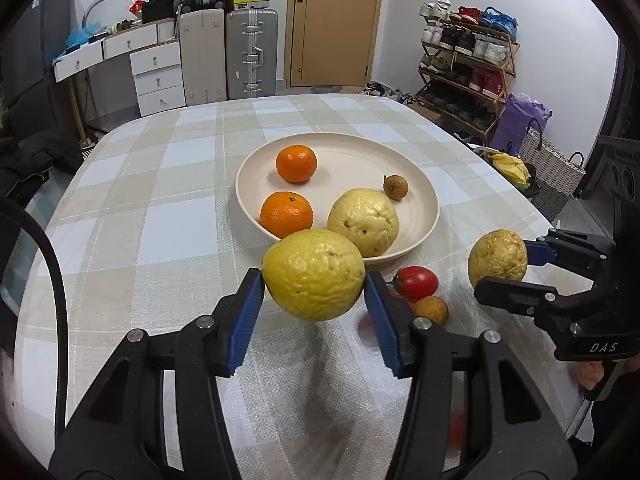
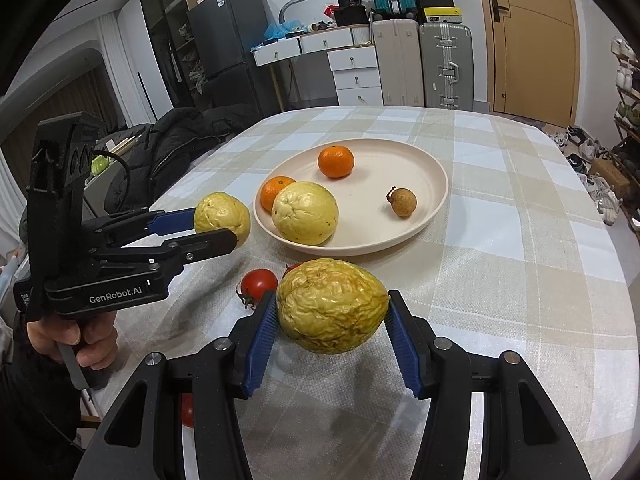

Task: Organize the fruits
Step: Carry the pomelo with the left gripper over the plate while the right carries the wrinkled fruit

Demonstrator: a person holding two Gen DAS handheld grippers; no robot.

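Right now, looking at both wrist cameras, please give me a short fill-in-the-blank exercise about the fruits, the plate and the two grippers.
1. The cream plate holds ____ oranges.
2. The left gripper is shut on a smooth ____ fruit.
3. The right gripper is shut on a ____ yellow fruit.
4. The red tomato lies on the ____, not on the plate.

Missing words: two; yellow; wrinkled; tablecloth

White lettering "GenRobot.AI" runs along the black body of the left gripper (image 2: 222,227); "DAS" is printed on the right gripper (image 1: 505,268) body.
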